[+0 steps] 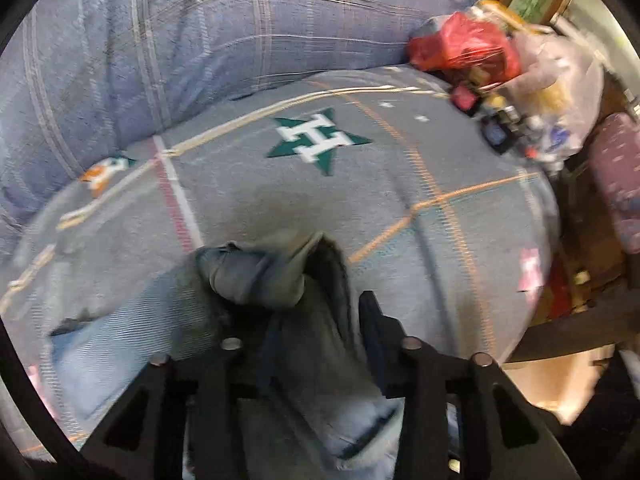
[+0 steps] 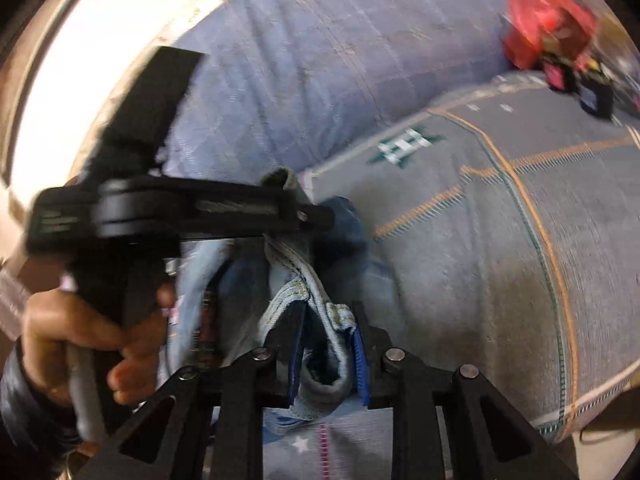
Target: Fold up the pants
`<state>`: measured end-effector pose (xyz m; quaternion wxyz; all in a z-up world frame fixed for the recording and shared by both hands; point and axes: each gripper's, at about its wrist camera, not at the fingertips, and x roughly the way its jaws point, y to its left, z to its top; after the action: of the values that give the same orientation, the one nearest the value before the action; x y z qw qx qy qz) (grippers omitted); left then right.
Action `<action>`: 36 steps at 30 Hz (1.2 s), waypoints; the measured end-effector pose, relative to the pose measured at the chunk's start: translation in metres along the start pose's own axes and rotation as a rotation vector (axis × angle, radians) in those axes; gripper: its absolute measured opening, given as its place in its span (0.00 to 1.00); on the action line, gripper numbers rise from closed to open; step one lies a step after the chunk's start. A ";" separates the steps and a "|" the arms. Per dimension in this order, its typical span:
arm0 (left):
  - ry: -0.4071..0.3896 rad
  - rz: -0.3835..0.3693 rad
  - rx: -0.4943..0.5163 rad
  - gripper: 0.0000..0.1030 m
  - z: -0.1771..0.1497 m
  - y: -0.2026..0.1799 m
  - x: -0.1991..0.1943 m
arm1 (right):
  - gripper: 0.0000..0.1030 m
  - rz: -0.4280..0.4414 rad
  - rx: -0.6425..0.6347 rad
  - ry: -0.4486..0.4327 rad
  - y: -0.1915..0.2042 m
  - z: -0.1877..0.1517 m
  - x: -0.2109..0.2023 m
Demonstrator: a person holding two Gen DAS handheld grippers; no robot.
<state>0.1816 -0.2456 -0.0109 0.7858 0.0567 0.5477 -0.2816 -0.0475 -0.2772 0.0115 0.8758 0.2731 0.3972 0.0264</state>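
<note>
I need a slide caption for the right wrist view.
Right gripper clamps a denim hem of the pants above the bed.

I read dim indoor light, motion blur throughout, heavy fisheye bending and black corners; white glare upper left, right view.

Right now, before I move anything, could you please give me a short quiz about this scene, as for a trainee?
1. True or false: the right gripper holds a fold of the pants between its blue pads.
2. Which colour is the star on the blanket? A red, B green, C yellow.
3. Fill in: in the left wrist view, the red bag lies at the blanket's far ____ side.
Key: 1 true; 2 B; 3 right.
</note>
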 end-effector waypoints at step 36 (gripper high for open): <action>-0.134 0.089 0.037 0.43 -0.141 0.073 -0.059 | 0.15 -0.106 -0.091 0.013 0.004 0.005 0.025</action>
<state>0.0877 -0.1061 -0.0295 0.8313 0.0766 0.4854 -0.2598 -0.0263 -0.2690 -0.0011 0.8848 0.2114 0.4153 -0.0001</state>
